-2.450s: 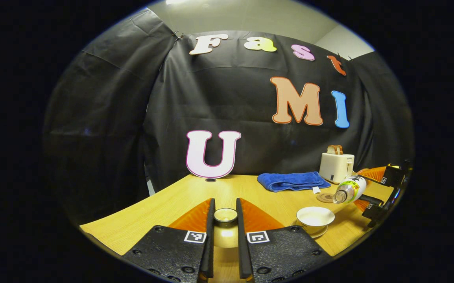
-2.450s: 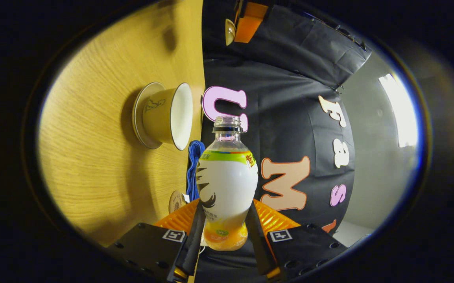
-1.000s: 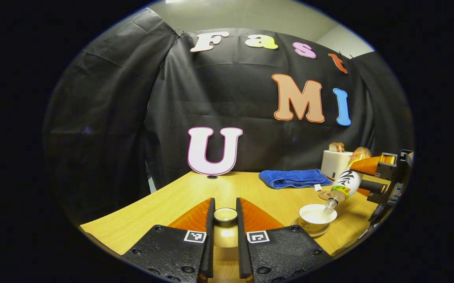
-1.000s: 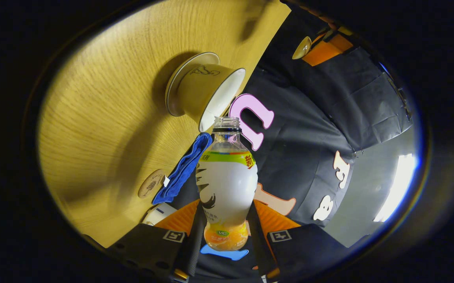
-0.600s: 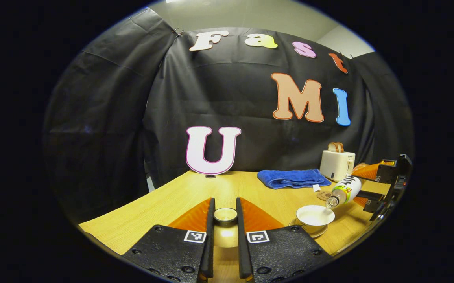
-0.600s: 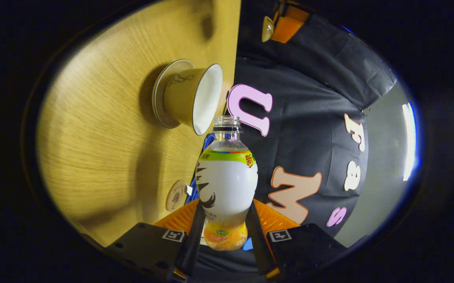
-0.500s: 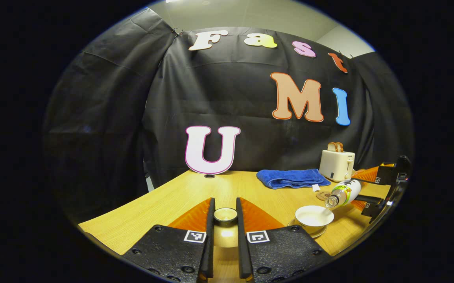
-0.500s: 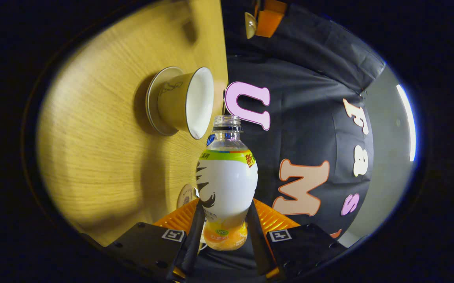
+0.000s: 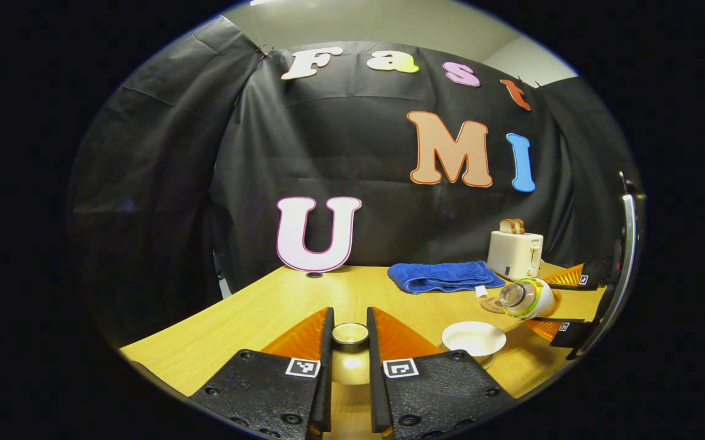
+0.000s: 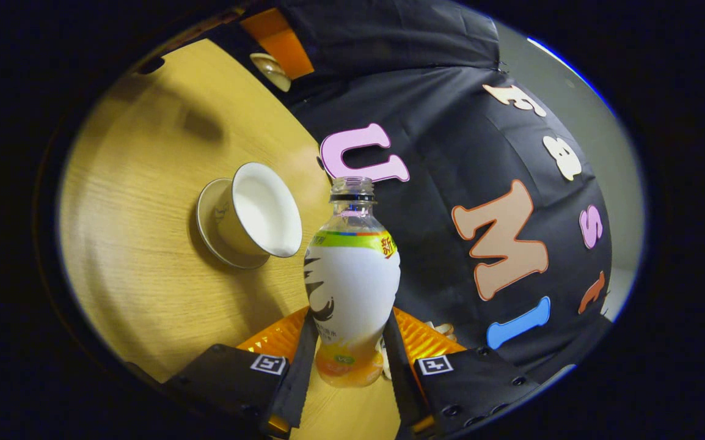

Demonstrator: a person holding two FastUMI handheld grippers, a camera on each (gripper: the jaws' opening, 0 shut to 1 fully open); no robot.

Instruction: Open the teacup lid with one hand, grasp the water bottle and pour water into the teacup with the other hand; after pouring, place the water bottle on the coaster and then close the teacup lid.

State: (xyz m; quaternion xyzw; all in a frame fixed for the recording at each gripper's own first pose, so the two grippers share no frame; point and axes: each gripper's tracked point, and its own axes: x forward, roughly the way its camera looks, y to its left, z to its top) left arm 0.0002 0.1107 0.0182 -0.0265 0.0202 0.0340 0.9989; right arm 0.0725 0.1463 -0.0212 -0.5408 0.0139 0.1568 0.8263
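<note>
Up close, the left tongs (image 9: 350,366) are nearly closed, both fingers pressing on the knob of the teacup lid (image 9: 350,335), which they hold raised above the bench (image 9: 279,305) near its front edge. In the right gripper view the right tongs (image 10: 349,373) are clamped on the lower part of the water bottle (image 10: 352,287), one finger on each side of its waist; the bottle has no cap, and its neck points away along the fingers.

Seen from the left gripper view, the same bottle (image 9: 525,298) is held tilted, roughly on its side, with its open mouth turned toward the camera, and the right tongs (image 9: 563,302) grip it from the right. It hangs above and just to the right of the teacup (image 9: 473,337), not touching it. The teacup stands open on its saucer (image 10: 206,229) toward the bench's right part (its inside looks white; whether that is liquid I cannot tell).

Behind the bottle a round coaster (image 9: 490,305) lies flat on the bench, partly hidden by it. Farther back, toward the far edge, lie a folded blue towel (image 9: 444,276) and, at the far right corner, a white toaster (image 9: 515,253) with bread in its slots.
</note>
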